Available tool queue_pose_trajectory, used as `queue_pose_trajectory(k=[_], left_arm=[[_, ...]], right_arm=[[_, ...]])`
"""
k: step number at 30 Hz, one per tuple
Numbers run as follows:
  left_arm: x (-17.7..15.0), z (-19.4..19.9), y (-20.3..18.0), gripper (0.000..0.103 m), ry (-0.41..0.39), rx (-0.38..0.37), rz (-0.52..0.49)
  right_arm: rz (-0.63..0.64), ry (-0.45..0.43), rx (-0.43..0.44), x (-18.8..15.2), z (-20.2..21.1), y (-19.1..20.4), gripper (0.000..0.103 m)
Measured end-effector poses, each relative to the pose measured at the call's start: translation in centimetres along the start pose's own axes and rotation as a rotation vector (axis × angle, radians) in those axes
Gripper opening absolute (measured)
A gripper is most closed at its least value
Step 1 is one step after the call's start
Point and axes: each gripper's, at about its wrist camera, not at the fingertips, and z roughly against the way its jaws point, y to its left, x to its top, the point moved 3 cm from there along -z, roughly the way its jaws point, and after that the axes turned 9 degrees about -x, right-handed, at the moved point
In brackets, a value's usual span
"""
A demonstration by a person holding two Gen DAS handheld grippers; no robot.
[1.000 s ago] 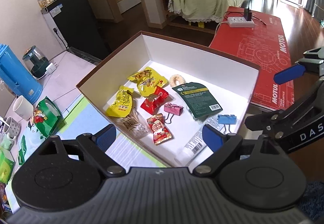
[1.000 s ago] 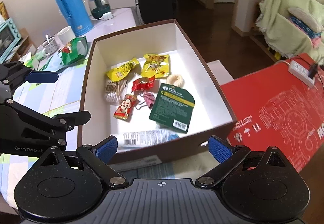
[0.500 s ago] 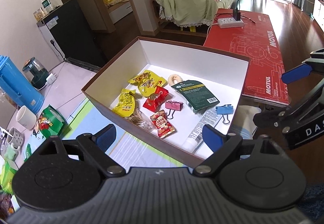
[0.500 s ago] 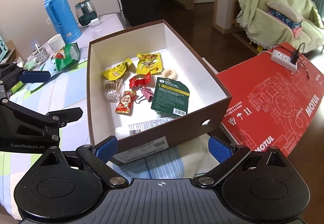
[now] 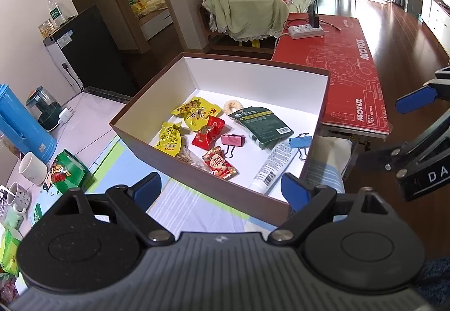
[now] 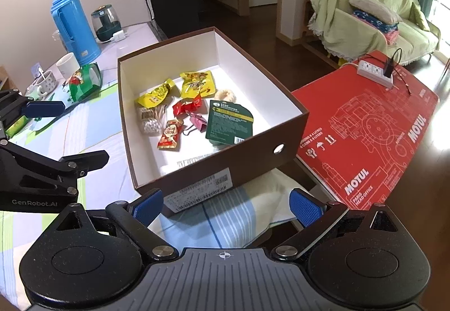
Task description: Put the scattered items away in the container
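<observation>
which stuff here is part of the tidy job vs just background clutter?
Job:
- brown box
- in it: yellow snack packs, red candy, pink binder clip, blue binder clip, dark green sachet, tube

Clutter:
- blue thermos
- white mug
- green snack bag
- red mat

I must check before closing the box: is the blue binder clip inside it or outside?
Inside. The blue binder clip lies on the box floor, beside the white tube.
</observation>
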Motion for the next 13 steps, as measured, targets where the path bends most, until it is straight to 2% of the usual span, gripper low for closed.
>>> queue_pose_trajectory(k=[13], left_arm=[[-1.2,1.9,-0.7,0.09,-0.028,-0.012,-0.045]], right_arm=[[-0.036,-0.021,-0.036,-2.2,2.1,0.7,0.099]])
